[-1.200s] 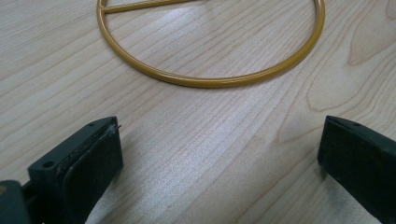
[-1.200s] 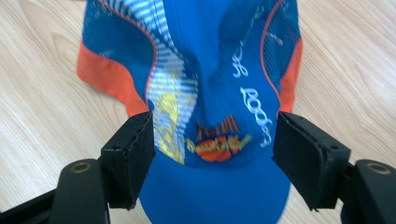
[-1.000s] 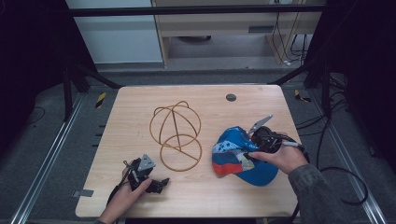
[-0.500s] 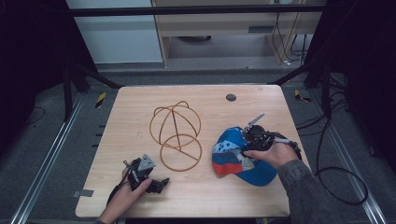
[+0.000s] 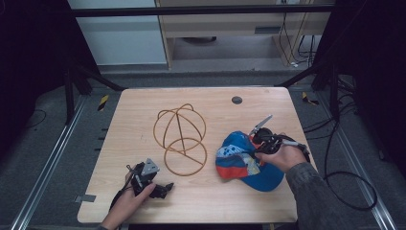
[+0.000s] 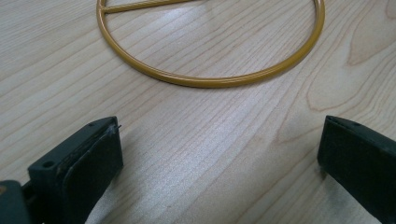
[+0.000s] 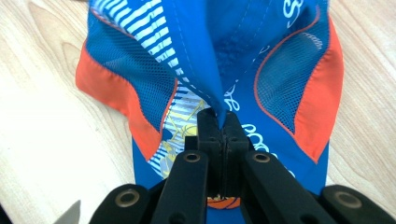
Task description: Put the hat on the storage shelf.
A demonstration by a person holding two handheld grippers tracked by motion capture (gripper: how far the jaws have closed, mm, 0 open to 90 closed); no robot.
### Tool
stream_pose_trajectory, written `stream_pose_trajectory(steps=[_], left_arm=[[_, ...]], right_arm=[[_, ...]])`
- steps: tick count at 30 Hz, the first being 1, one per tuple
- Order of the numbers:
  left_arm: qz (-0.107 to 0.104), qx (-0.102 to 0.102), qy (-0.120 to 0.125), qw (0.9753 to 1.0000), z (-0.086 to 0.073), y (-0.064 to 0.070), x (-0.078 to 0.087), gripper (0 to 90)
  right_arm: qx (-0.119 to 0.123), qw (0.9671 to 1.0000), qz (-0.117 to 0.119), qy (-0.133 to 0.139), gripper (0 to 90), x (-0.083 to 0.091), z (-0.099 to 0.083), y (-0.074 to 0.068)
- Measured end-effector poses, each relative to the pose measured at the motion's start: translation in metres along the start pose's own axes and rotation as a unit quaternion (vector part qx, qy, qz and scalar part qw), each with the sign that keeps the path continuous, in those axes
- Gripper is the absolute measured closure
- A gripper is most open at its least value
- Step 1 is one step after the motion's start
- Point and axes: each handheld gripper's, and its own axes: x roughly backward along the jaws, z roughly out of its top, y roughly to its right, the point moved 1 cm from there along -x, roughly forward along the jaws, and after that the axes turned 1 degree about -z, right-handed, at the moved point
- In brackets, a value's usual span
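Cap [image 5: 244, 160]: lies at 4 o'clock on the worktop [image 5: 143, 110].
Right gripper [image 7: 218, 122]: your fingers pinch 1 fold of its crown.
Left gripper [image 6: 219, 158]: fingers apart, idle at 7 o'clock near the wire stand [image 5: 181, 139].
Risk: thin fold may slip; mesh may snag.

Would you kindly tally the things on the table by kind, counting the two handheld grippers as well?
Caps: 1, the blue and orange cap
Wire stands: 1, the gold wire stand
Grippers: 2, the left gripper and the right gripper
Total: 4
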Motion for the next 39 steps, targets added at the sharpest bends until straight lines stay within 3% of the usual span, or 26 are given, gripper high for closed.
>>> stream_pose_trajectory(steps=[9,15,22,39], left_arm=[[0.000,0.000,0.000,1.0000,0.000,0.000,0.000,0.0],[0.000,0.000,0.000,1.0000,0.000,0.000,0.000,0.0],[0.000,0.000,0.002,1.0000,0.000,0.000,0.000,0.0],[0.000,0.000,0.002,1.0000,0.000,0.000,0.000,0.0]], right_arm=[[0.001,0.9997,0.005,0.025,89.9,0.025,0.002,0.003],[0.005,0.9987,0.004,0.050,89.9,0.054,0.011,0.002],[0.006,0.9971,0.001,0.075,89.9,0.073,0.020,0.003],[0.006,0.9896,-0.026,0.141,90.0,0.114,0.029,-0.001]])
